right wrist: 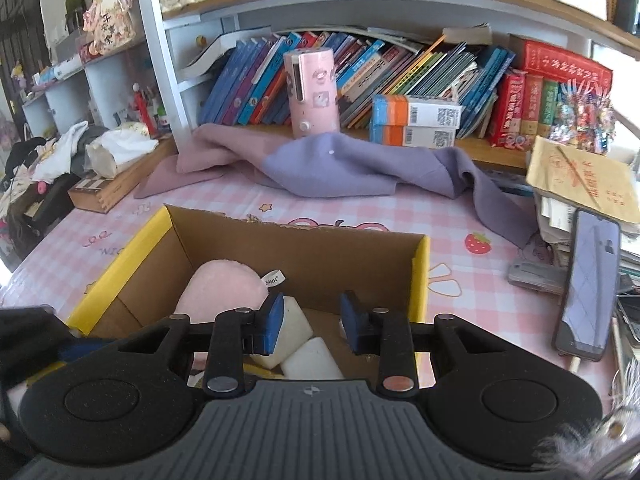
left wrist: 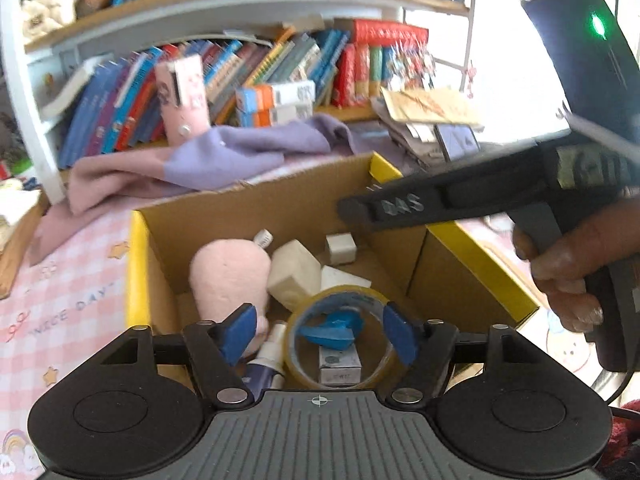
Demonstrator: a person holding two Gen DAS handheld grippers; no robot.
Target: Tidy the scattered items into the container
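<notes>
The left gripper (left wrist: 320,330) hangs over the cardboard box (left wrist: 138,248) with its jaws apart — the tape roll (left wrist: 340,336) lies between them, unpressed, low in the frame. A pink plush (left wrist: 228,276) and white blocks (left wrist: 296,272) lie in the box. The right gripper (right wrist: 312,322) is parted on nothing, above the box's near edge.
</notes>
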